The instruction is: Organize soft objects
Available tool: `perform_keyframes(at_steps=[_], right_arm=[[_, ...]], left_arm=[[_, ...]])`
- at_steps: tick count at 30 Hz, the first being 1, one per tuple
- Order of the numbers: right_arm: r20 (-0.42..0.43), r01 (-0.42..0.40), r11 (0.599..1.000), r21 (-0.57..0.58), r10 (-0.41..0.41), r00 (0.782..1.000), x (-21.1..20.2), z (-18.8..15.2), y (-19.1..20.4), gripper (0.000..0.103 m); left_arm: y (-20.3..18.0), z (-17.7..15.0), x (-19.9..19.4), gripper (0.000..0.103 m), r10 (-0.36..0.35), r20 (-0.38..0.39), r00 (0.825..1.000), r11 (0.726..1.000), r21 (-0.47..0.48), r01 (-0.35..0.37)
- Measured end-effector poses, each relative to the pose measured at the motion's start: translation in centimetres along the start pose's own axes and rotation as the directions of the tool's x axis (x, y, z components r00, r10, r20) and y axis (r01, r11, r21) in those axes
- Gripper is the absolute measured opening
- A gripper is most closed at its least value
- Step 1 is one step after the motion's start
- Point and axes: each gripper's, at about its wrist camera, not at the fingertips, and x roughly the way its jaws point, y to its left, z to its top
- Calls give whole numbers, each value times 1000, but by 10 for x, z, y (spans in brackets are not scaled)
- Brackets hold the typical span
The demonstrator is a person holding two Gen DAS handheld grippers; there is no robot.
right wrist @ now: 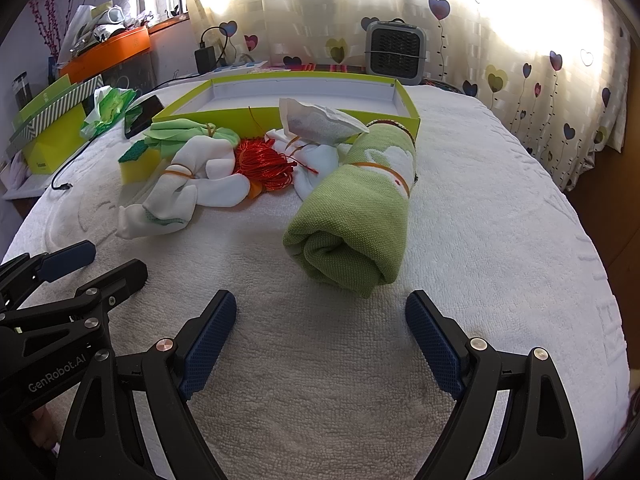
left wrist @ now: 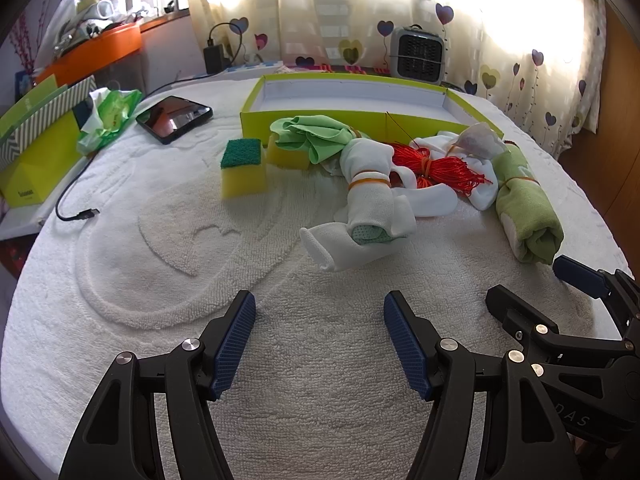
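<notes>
A pile of soft things lies on a white towel in front of an empty green tray (left wrist: pixel 312 114) (right wrist: pixel 408 114). It holds a rolled green towel (left wrist: pixel 528 208) (right wrist: pixel 360 216), white socks bound with a rubber band (left wrist: pixel 372 196) (right wrist: pixel 188 184), a red cord bundle (left wrist: pixel 436 168) (right wrist: pixel 264 164), a light green cloth (left wrist: pixel 316 136) (right wrist: pixel 180 128), a white pouch (left wrist: pixel 478 140) (right wrist: pixel 320 122) and two yellow sponges (left wrist: pixel 242 168) (right wrist: pixel 138 160). My left gripper (left wrist: pixel 320 340) is open and empty, short of the socks. My right gripper (right wrist: pixel 320 344) is open and empty, just short of the green towel.
A black tablet (left wrist: pixel 174 116) and a cable (left wrist: pixel 76 208) lie at the left. A green box (left wrist: pixel 36 152) and a wet-wipes pack (left wrist: pixel 108 116) stand at the left edge. A small grey heater (left wrist: pixel 418 54) (right wrist: pixel 394 50) stands behind the tray by the curtain.
</notes>
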Motion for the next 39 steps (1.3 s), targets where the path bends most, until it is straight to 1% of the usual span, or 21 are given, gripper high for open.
perform_keyframes(at_steps=[29, 36, 39], right_arm=[[0, 0, 1000, 0, 0, 1000, 0, 0, 0, 87], [0, -2, 1000, 0, 2, 1000, 0, 0, 0, 87], [0, -6, 1000, 2, 6, 1000, 0, -1, 1, 87]], left_arm=[[0, 0, 0, 66, 2, -1, 1000, 1000, 2, -2], [2, 1, -5, 66, -6, -8, 1000, 1000, 8, 6], [6, 1, 0, 66, -11, -8, 1000, 1000, 15, 11]])
